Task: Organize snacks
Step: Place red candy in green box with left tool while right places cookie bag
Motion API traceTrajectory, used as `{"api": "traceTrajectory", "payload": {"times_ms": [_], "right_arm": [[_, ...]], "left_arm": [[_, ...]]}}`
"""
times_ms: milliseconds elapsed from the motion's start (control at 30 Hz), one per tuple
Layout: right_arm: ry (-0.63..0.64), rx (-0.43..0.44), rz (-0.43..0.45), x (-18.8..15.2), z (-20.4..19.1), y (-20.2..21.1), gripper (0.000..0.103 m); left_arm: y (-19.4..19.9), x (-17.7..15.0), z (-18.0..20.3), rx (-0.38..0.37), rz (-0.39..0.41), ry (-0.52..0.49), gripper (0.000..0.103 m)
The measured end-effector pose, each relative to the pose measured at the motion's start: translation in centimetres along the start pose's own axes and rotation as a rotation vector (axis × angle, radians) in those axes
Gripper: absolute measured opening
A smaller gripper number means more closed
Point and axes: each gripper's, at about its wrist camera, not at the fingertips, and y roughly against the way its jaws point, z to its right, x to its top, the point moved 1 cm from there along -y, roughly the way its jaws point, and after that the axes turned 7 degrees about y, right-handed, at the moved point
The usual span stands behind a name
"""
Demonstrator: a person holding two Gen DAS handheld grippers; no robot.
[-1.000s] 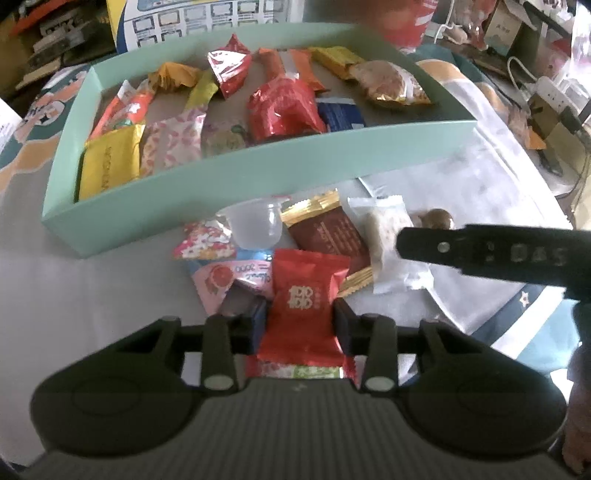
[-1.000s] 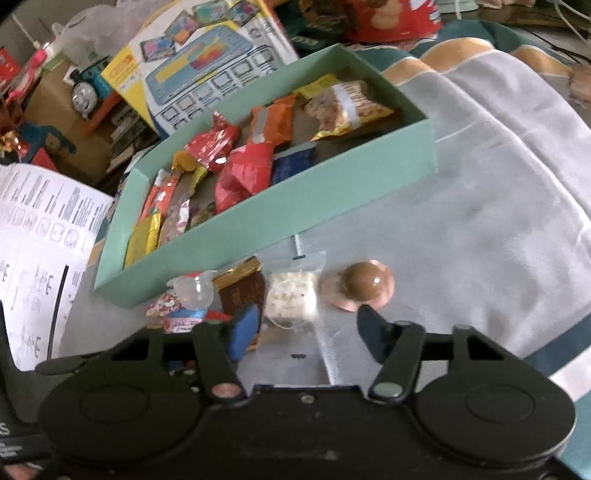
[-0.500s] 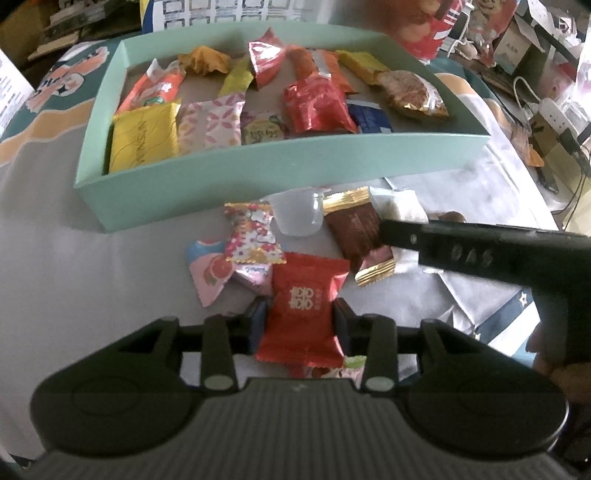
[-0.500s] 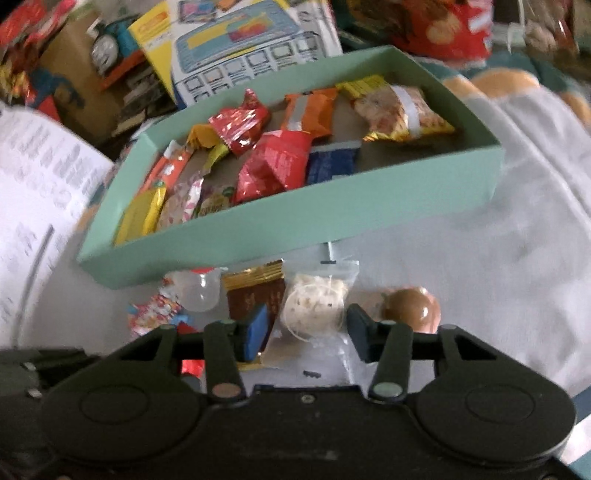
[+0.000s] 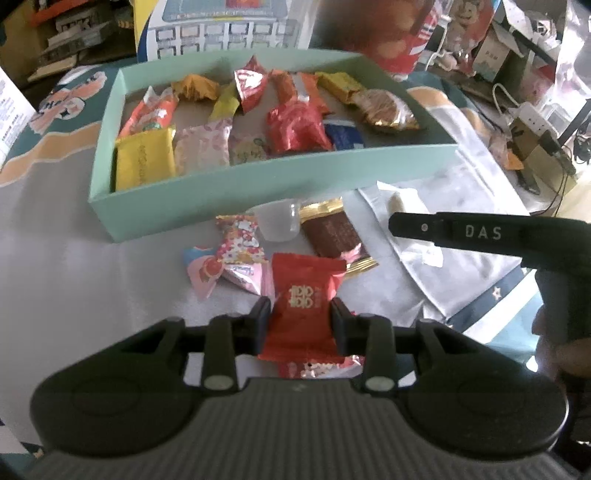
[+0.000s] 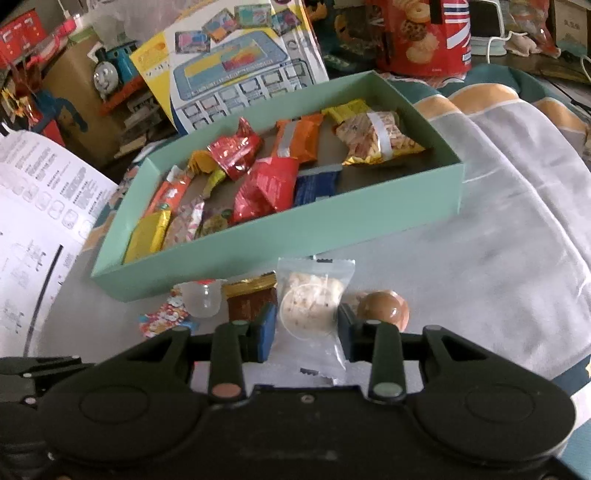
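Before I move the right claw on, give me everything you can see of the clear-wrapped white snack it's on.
The white snack is a round, pale, speckled cake sealed in a clear plastic wrapper with crimped ends. It stands lengthwise between the right claw pads, which have just closed on its sides. The brown bar lies on its left, the brown ball on its right, the mint box beyond.

A toy box (image 6: 236, 70) leans behind, with a toy train (image 6: 110, 70) to its left. A cookie bag (image 6: 424, 33) stands at the back; a printed sheet (image 6: 40, 206) lies left.
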Motion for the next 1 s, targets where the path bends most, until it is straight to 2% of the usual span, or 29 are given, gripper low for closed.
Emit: {"api": "traceTrajectory", "payload": {"times_ms": [200, 367, 500, 700, 1000], "right_arm": [[-0.006, 0.044, 0.046, 1.6, -0.8, 1.6, 0.035], [0.001, 0.089, 0.072, 5.1, -2.0, 1.3, 0.035], [0.025, 0.104, 0.076, 8.1, -3.3, -0.4, 0.035], [-0.003, 0.137, 0.037, 11.8, -4.7, -4.4, 0.035], [-0.004, 0.144, -0.013, 14.7, -5.8, -10.0, 0.035]], "left_arm": [[2.5, 1.7, -0.6, -0.005, 0.069, 0.024, 0.034], [3.0, 5.3, -2.9, 0.056, 0.113, 0.07, 0.034], [2.3, 9.2, -5.2, 0.09, 0.14, 0.102, 0.034], [0.0, 14.7, -7.2, 0.122, 0.152, 0.104, 0.034], [-4.3, 18.9, -8.4, 0.158, 0.127, 0.104, 0.035]]}}
